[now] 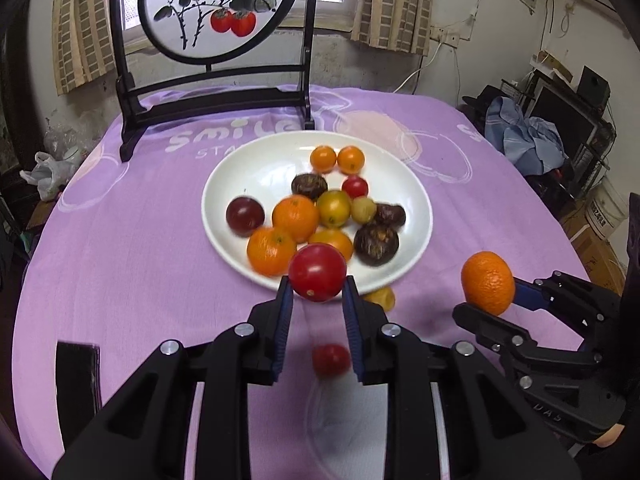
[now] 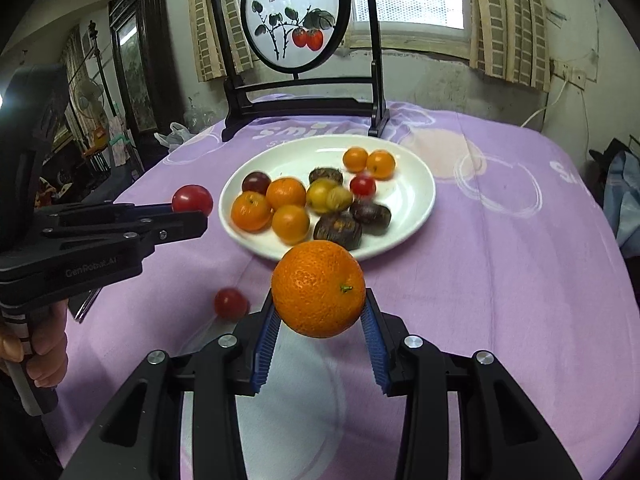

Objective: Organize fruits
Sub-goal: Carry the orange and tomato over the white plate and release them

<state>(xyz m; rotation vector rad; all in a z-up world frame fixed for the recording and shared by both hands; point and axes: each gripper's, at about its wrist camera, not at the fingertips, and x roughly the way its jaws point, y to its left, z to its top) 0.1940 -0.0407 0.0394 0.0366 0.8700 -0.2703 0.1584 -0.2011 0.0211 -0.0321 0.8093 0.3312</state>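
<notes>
My left gripper (image 1: 317, 290) is shut on a red tomato (image 1: 317, 272), held above the table just in front of the white plate (image 1: 240, 164). It also shows in the right wrist view (image 2: 191, 208) with the tomato (image 2: 192, 198). My right gripper (image 2: 320, 304) is shut on an orange mandarin (image 2: 318, 289), right of the plate's near rim; the mandarin also shows in the left wrist view (image 1: 488, 282). The plate (image 2: 412, 184) holds several oranges, tomatoes and dark fruits. A loose red tomato (image 1: 330, 359) (image 2: 230, 303) and a yellow fruit (image 1: 382, 297) lie on the cloth.
A black-framed round painted screen (image 1: 212, 12) (image 2: 296, 20) stands behind the plate on the purple tablecloth (image 1: 120, 260). A dark flat object (image 1: 76, 376) lies at the near left. Clutter and shelves stand beyond the table's right edge (image 1: 560, 120).
</notes>
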